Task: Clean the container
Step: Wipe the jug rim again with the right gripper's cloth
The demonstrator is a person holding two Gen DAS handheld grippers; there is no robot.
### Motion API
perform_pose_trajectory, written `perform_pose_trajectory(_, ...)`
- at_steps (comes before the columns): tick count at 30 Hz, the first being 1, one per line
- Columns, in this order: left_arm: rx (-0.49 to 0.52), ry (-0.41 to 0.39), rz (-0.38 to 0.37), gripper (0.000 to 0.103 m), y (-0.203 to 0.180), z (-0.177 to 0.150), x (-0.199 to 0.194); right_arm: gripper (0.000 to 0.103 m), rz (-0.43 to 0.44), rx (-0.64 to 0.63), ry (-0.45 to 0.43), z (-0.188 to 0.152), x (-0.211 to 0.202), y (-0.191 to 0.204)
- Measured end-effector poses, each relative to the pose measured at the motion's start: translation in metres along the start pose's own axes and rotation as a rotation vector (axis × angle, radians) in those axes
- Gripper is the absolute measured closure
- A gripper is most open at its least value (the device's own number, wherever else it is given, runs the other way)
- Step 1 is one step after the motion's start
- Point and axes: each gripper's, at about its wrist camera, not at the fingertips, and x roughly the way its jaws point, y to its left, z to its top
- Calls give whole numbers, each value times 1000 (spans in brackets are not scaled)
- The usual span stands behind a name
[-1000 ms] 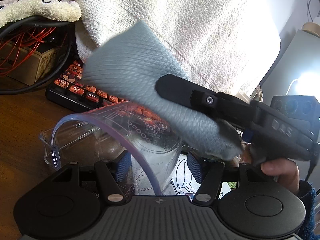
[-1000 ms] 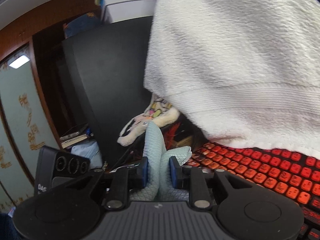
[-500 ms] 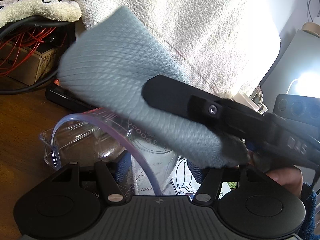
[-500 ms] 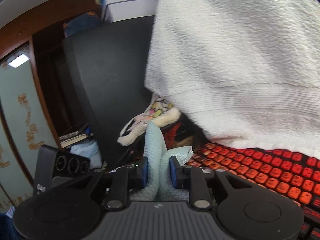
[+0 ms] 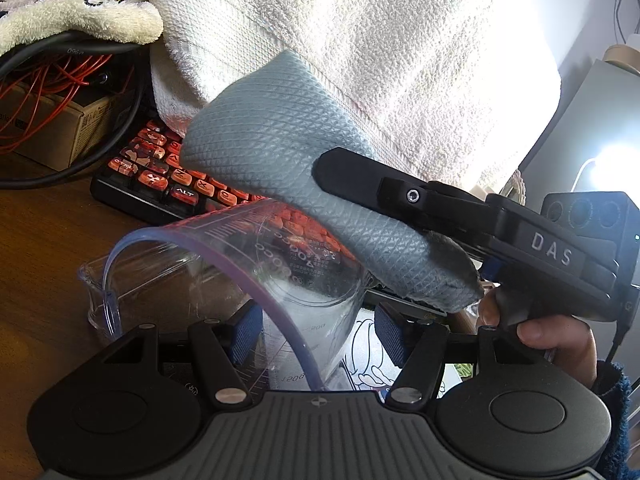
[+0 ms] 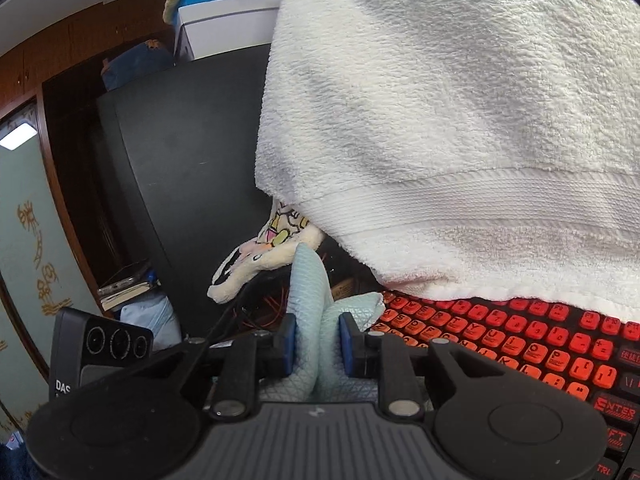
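Observation:
In the left wrist view my left gripper [image 5: 318,334] is shut on the base of a clear measuring jug [image 5: 280,264]. The jug is tilted, with its purple-tinted rim toward the camera. Just above the jug's right side hangs a pale blue textured cloth [image 5: 260,152], folded over a black finger of my right gripper [image 5: 340,184]. A hand [image 5: 552,332] holds that gripper's handle. The right wrist view shows my right gripper [image 6: 317,344] shut on the bunched cloth [image 6: 308,280]. Whether the cloth touches the jug cannot be told.
A black keyboard with orange-red keys [image 5: 160,176] lies on the wooden desk [image 5: 40,240] behind the jug. A large white towel [image 5: 360,40] hangs over it. A cardboard box with red wires and black cables [image 5: 60,120] sits at the far left. A black panel [image 6: 180,160] stands behind.
The right gripper swung the cloth left over the jug's rim, then back right. The jug and left gripper stayed still.

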Motion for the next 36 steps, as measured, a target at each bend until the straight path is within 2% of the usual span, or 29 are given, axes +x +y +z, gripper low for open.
perform_pose_trajectory(9, 0, 0, 0, 42, -1, 1, 2, 81, 91, -78, 40, -4, 11, 27)
perform_pose_trajectory(14, 0, 0, 0, 42, 0, 1, 2, 82, 107, -72, 43, -5, 9, 23)
perform_pose_trajectory(22, 0, 0, 0, 42, 0, 1, 0, 82, 11, 5, 3, 0, 0, -2)
perform_pose_trajectory(26, 0, 0, 0, 41, 0, 1, 1, 82, -14, 10, -2, 1, 0, -2)
perform_pose_trajectory(36, 0, 0, 0, 42, 0, 1, 2, 82, 100, -82, 49, -5, 11, 31)
